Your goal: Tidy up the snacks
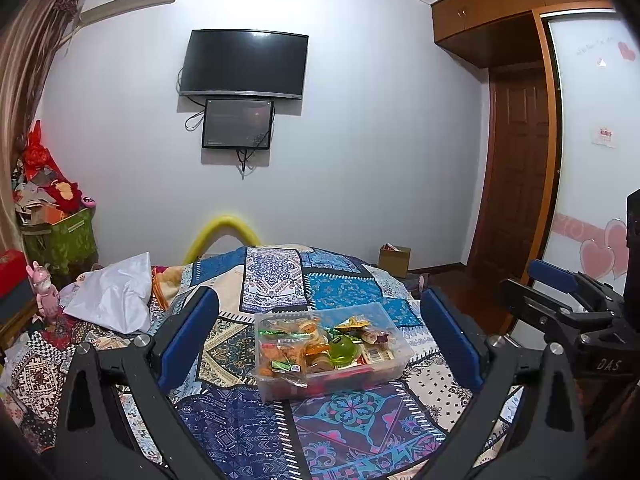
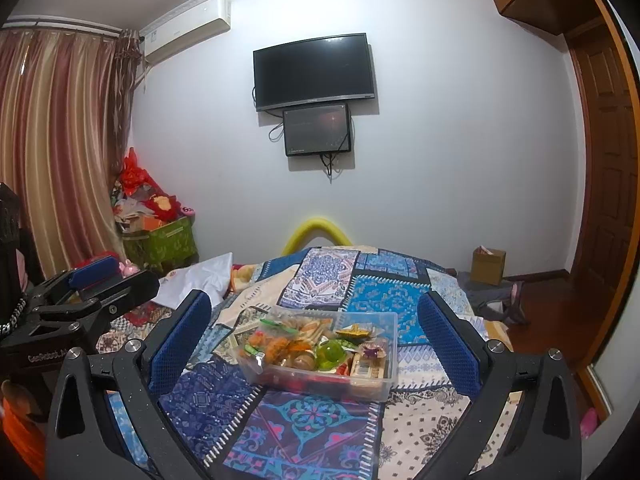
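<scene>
A clear plastic box [image 1: 394, 364] full of wrapped snacks, with a green jelly cup [image 1: 343, 350] among them, sits on the patchwork bedspread [image 1: 240, 428]. My left gripper [image 1: 320, 328] is open and empty, held above the bed with the box between its blue pads. In the right wrist view the same box [image 2: 384, 380] and jelly cup [image 2: 331, 352] lie ahead of my right gripper [image 2: 316, 324], which is open and empty. Each gripper shows at the edge of the other's view.
A white cloth [image 1: 116, 292] and a pink toy [image 1: 46, 292] lie at the bed's left. A green bin of clutter [image 2: 160, 240] stands by the curtain. A cardboard box [image 2: 488, 266] sits on the floor right. A TV [image 1: 244, 64] hangs on the far wall.
</scene>
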